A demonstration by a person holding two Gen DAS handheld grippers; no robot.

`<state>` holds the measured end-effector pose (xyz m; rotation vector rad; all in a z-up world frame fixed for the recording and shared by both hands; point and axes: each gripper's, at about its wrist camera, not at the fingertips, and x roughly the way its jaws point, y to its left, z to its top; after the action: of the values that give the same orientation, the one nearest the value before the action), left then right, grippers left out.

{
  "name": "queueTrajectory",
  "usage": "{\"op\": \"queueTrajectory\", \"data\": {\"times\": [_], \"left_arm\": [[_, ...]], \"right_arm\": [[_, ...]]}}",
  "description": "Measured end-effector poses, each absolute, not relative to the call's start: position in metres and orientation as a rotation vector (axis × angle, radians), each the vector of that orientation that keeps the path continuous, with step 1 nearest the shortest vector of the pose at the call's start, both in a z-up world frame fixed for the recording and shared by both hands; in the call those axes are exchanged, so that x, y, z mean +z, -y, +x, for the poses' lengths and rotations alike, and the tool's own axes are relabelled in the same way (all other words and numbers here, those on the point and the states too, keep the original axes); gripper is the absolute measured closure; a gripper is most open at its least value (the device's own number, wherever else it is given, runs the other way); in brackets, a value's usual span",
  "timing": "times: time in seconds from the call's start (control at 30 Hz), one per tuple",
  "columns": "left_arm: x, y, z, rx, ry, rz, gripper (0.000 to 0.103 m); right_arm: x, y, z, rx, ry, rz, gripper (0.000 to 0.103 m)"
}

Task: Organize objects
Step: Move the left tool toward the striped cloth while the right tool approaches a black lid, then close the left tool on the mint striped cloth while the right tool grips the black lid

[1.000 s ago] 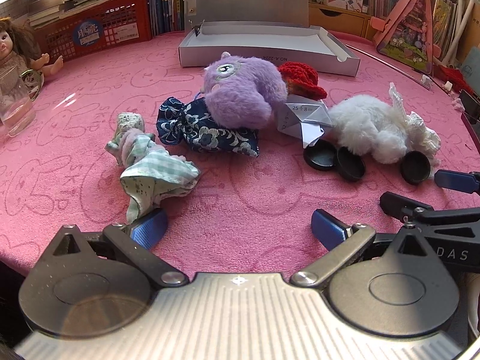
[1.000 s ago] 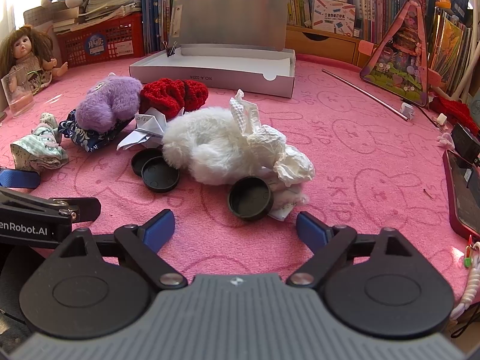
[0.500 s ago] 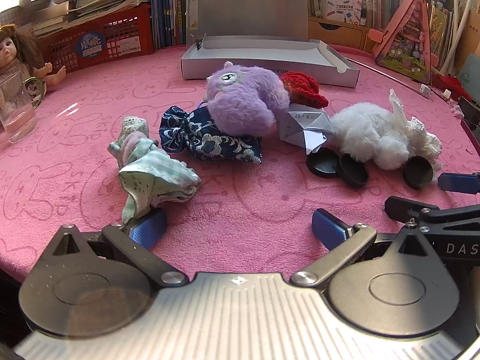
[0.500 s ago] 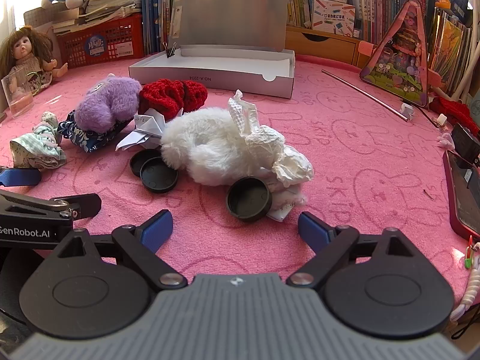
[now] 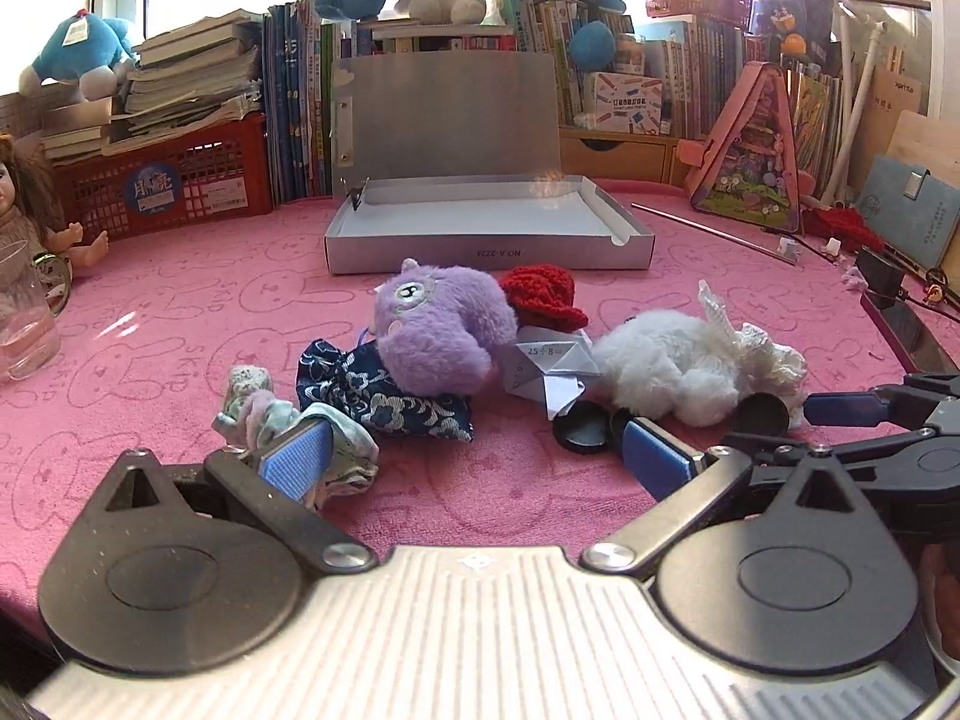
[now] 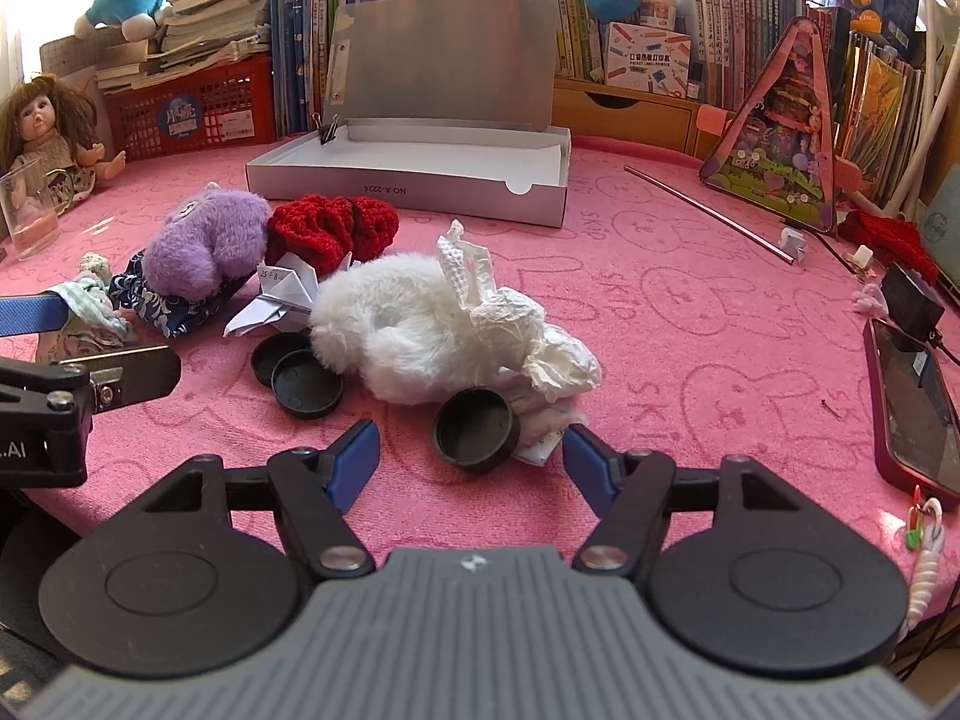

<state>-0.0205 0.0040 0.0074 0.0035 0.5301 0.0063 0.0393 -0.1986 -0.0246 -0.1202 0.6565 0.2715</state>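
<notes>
A pile lies on the pink cloth: a purple plush [image 5: 441,330] on a navy patterned pouch [image 5: 378,399], a red knit piece [image 5: 543,294], folded white paper [image 5: 552,369], a white fluffy toy [image 5: 666,363] with crumpled tissue [image 6: 528,330], three black lids [image 6: 477,429], and a pale green checked cloth [image 5: 336,456]. An open grey box [image 5: 486,228] stands behind. My left gripper [image 5: 474,459] is open, its left finger over the checked cloth. My right gripper [image 6: 471,465] is open, just in front of the nearest black lid.
A doll [image 6: 48,138] and a glass [image 6: 30,210] stand far left, with a red basket [image 5: 174,186] and books at the back. A pink triangular case [image 6: 780,144], a metal rod [image 6: 708,213] and a phone [image 6: 912,408] lie to the right.
Both grippers have tilted up and moved forward toward the pile. The left finger now overlaps the checked cloth; the right fingers have narrowed and sit closer to the black lid.
</notes>
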Motion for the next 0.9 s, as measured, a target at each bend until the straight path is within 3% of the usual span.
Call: {"op": "queueTrajectory", "data": {"times": [0.13,0.3,0.9], "left_arm": [[0.018,-0.013,-0.02,0.056,-0.478,0.001,0.0],[0.018,-0.025,-0.023,0.118,-0.461,0.012,0.0],[0.019,-0.016,-0.031,0.034,-0.423,0.027,0.0]], "right_arm": [[-0.018,0.203,0.035,0.251,-0.604,-0.109,0.034],[-0.013,0.202,0.027,0.304,-0.547,-0.103,0.035],[-0.024,0.194,0.029,0.338,-0.599,-0.121,0.054]]}}
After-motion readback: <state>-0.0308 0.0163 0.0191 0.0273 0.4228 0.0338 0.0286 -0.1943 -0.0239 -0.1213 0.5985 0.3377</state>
